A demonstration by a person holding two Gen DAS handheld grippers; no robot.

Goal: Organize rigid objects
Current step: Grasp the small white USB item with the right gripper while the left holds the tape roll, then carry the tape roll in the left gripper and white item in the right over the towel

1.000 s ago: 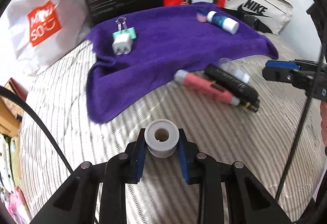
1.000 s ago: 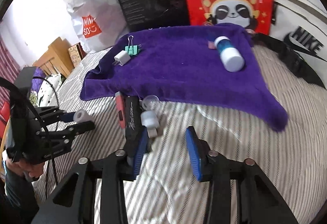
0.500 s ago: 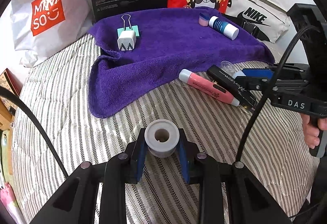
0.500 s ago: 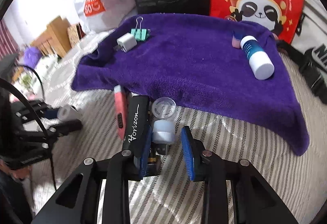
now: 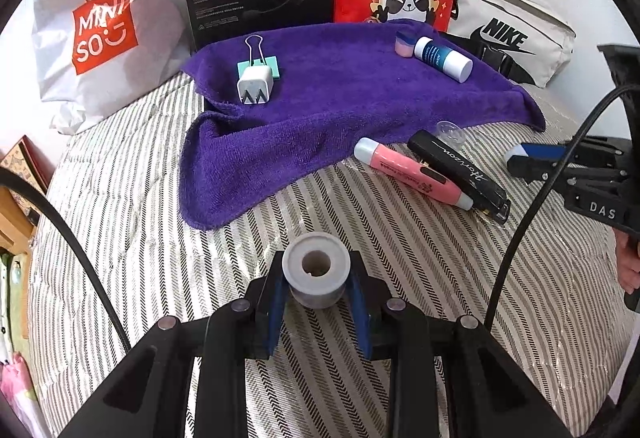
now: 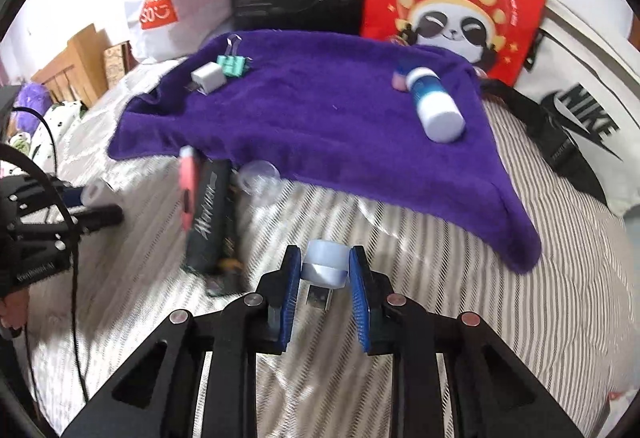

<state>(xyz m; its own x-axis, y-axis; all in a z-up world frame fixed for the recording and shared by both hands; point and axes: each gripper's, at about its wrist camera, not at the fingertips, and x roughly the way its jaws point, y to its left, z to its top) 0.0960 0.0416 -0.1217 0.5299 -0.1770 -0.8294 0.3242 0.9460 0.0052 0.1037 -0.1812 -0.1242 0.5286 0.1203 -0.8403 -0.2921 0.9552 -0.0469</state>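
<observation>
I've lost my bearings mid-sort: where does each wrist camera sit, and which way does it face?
Left wrist: on the left tool, clamping a grey spool, angled down across the bed at the purple towel; right tool at right.
Right wrist: on the right tool, clamping a pale-capped USB plug, facing likewise; left tool at left.
Shared: towel, white charger, black stapler, both tools.
</observation>
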